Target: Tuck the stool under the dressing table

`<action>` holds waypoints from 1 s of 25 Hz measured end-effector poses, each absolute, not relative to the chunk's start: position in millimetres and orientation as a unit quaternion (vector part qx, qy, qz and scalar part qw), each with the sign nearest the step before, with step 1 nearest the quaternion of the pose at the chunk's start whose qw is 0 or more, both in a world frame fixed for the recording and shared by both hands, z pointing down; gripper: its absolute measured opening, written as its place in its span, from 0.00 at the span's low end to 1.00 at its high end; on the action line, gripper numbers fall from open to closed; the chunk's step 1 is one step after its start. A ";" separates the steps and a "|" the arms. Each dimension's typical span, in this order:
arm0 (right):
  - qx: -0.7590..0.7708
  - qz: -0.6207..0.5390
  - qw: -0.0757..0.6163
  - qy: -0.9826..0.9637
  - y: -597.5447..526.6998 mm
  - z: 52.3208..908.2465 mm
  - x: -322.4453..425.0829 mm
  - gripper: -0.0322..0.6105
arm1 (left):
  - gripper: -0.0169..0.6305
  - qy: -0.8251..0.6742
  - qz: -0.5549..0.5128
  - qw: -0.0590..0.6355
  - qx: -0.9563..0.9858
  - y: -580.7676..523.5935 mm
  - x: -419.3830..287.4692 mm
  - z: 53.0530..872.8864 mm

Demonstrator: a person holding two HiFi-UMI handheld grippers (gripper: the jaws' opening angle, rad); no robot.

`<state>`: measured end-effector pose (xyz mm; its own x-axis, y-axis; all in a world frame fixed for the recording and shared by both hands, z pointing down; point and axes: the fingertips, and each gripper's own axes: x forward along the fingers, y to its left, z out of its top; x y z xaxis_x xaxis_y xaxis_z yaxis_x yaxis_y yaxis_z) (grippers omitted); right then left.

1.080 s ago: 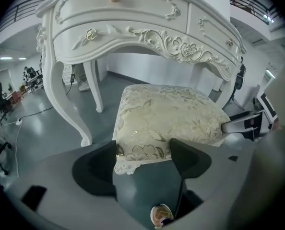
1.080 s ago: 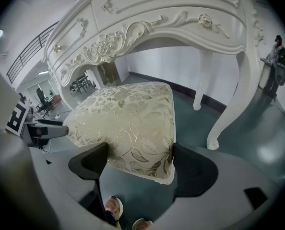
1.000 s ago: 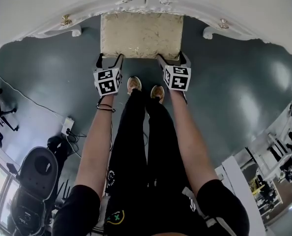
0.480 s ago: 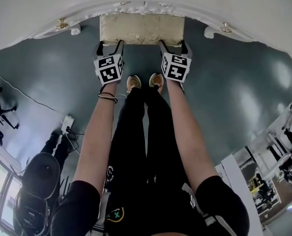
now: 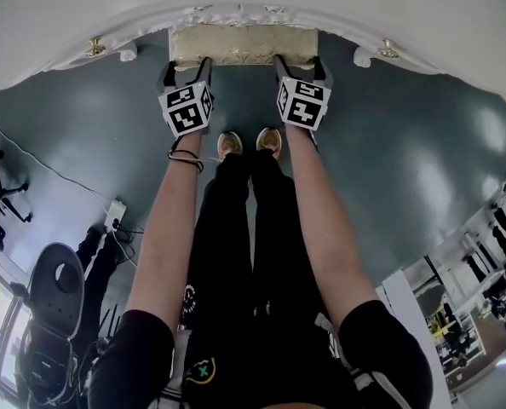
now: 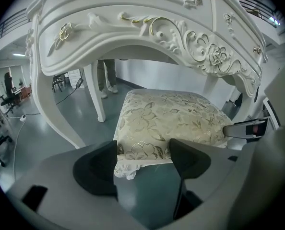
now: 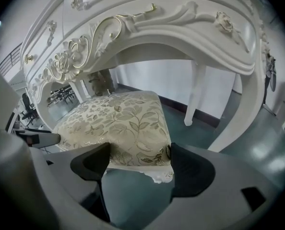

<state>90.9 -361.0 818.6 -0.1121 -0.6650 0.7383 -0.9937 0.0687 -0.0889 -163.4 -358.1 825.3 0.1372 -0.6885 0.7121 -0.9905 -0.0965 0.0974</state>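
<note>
Top centre of the head view, the stool sits mostly under the white dressing table — left gripper and right gripper each clamp a near cushion corner.

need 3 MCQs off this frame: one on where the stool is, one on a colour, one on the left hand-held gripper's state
1. Where is the stool?
A) beside the dressing table
B) mostly under it
C) on top of it

2. What colour is the dressing table?
A) black
B) white
C) red

3. The left hand-held gripper is:
A) open and empty
B) closed on a cable
C) closed on a corner of the stool's cushion

Key:
1 B: the head view shows only the cushion's near strip past the table edge.
2 B: its carved front is white in both gripper views.
3 C: the pads press either side of the floral corner.
</note>
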 end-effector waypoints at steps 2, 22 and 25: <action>0.611 0.303 0.267 -0.681 -369.0 818.8 91.1 0.70 | 0.56 -0.604 0.254 0.291 0.697 -366.5 -163.0 826.0; 0.620 0.261 0.264 -0.692 -401.4 787.8 92.7 0.67 | 0.59 -0.606 0.237 0.257 0.715 -406.4 -159.6 796.3; 0.620 0.247 0.256 -0.700 -385.2 750.1 93.3 0.67 | 0.59 -0.597 0.227 0.245 0.729 -385.8 -148.9 760.0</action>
<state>93.3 -385.2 750.1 -0.1012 -0.7411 0.6637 -0.9935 0.1104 -0.0282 -148.9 -385.8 760.0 0.1842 -0.7592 0.6243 -0.9821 -0.1676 0.0860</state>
